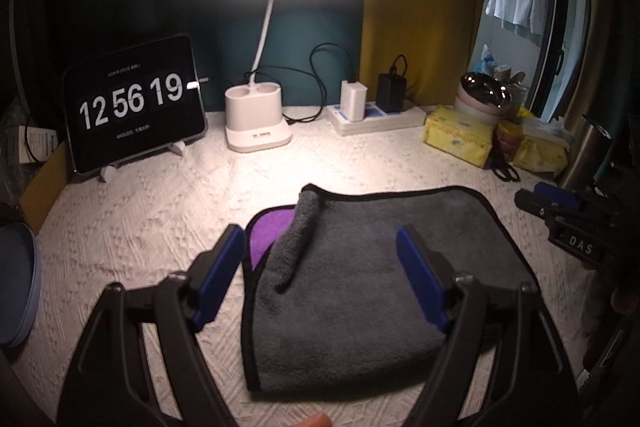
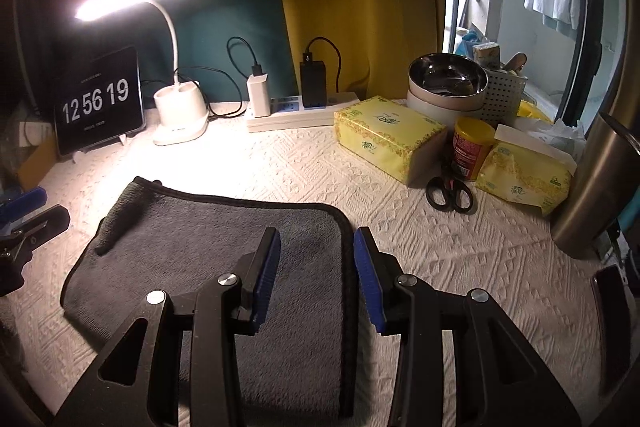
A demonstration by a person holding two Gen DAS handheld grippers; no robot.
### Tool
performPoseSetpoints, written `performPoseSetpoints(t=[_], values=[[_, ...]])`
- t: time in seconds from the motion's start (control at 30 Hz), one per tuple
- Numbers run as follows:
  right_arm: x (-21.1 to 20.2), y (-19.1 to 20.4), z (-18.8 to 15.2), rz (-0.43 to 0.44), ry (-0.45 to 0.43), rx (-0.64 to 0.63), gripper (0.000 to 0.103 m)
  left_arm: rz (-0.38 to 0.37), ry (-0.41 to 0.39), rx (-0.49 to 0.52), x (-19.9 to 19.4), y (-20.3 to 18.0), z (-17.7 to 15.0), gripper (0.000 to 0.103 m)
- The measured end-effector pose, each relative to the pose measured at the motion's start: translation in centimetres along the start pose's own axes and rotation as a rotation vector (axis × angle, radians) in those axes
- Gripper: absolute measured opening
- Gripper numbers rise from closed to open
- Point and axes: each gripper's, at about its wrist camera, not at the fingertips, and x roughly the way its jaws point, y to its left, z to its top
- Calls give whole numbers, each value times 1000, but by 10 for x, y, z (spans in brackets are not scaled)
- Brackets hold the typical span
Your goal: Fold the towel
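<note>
A grey towel [image 1: 360, 291] with black edging lay folded on the white textured tablecloth [image 1: 160, 227], near the front edge of the desk. At its far left corner the top layer was rumpled and turned back, exposing a patch of purple lining [image 1: 266, 235].

The left gripper [image 1: 320, 271] hovered over the towel's left half with its blue-padded fingers [image 1: 218, 275] spread wide and nothing between them; one finger was over the cloth beside the towel, the other over the grey pile. The right gripper [image 2: 316, 275] was above the towel's right edge, its jaws parted by a moderate gap and likewise empty. Whether either touched the fabric could not be told.

Along the back of the desk stood a tablet [image 1: 134, 103] showing 12 56 19, a lit desk lamp [image 1: 256, 123] and a power strip [image 2: 300, 111] carrying two chargers. To the right were yellow tissue packs [image 2: 388, 143], a yellow can [image 2: 472, 151], black scissors [image 2: 450, 193], a steel bowl [image 2: 448, 75] and a metal flask [image 2: 592, 187].
</note>
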Motion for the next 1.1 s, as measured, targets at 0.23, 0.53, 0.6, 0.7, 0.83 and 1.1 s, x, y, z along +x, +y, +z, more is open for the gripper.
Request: performPoseSetpoints(t=[0.23,0.53,0.6,0.7,0.83,1.1], values=[[-23,7,-13,5,-5,-7,41,-9,-6,0,-23,-3,-14,79],[-46,16,-28,18,-7,-9,41,5,-8,15,-45,-8,-39,79],[-50,18,-31,19,-6,-10,41,0,-4,14,-50,-10,-46,79],[-57,20,-36,20,-7,-15,41,-4,0,14,-55,-13,-53,79],[-65,23,-44,20,-6,-16,41,-8,2,13,-62,-14,-61,79],[-86,29,-63,23,-5,-23,41,-18,-7,13,-83,-17,-77,79]])
